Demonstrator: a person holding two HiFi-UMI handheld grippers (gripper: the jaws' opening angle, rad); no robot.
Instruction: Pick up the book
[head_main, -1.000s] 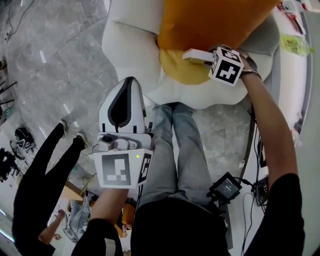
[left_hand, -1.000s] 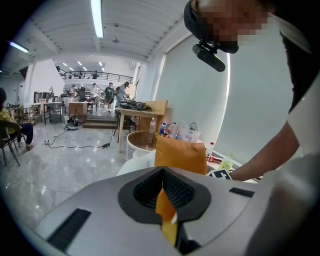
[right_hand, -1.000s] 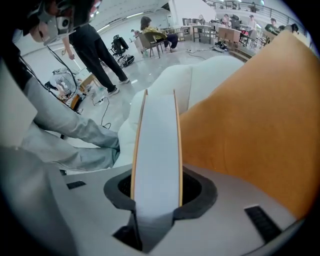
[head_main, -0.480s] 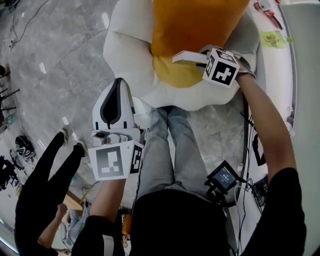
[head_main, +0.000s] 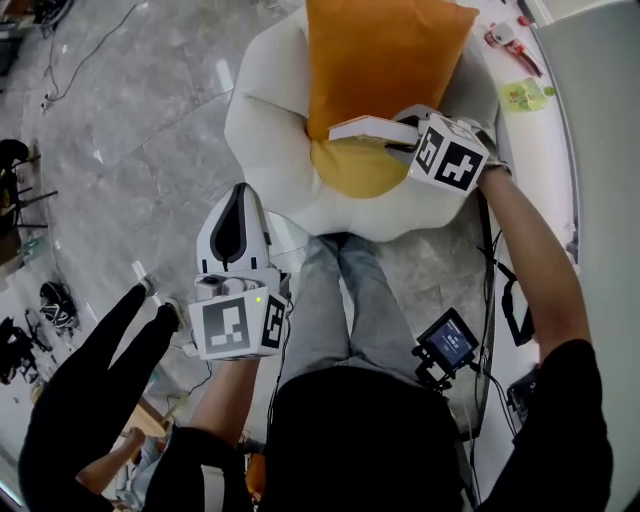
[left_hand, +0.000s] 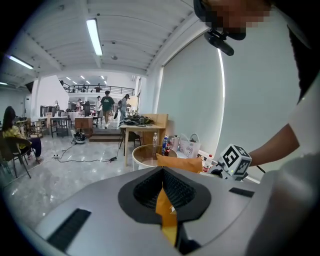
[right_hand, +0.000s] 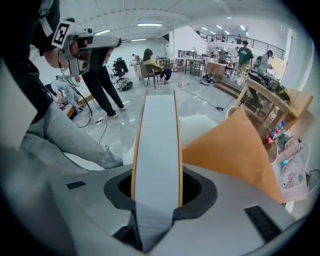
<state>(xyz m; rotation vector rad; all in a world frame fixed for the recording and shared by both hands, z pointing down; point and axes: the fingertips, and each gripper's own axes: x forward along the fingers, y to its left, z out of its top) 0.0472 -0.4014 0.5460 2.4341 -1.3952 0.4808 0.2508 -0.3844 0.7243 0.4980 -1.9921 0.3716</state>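
The right tongs (head_main: 400, 136) were closed on a thick book (head_main: 365, 128) with white pages and thin orange covers. In the right gripper view the two black pads of the right tongs (right_hand: 156, 186) pressed on the covers from both sides, about half open because of the thickness of the book (right_hand: 156, 135). Its far end stood out free in front of the jaws. From the head view we saw the book above a white rounded soft armchair (head_main: 265, 110), over the place where a large orange cushion (head_main: 385, 50) met a smaller yellow cushion (head_main: 355, 168). We could not tell if it touched them.

The left tongs (head_main: 244, 192) were closed at the tips and held nothing, well apart from the book, over the grey marble floor (head_main: 130, 100). In the left gripper view the pads of the left tongs (left_hand: 162, 172) met at the front. An orange strip showed in the slit behind them, and we could not tell what it was.

Only the head view showed both tongs together, and a person in black clothes (head_main: 85, 400) at the left. Only the left gripper view showed a light wooden desk (left_hand: 137, 129) and the marker cube (left_hand: 235, 160) of the right tongs. Only the right gripper view showed the edge of the pages, and a corner of the orange cushion (right_hand: 235, 150) just beside the book.
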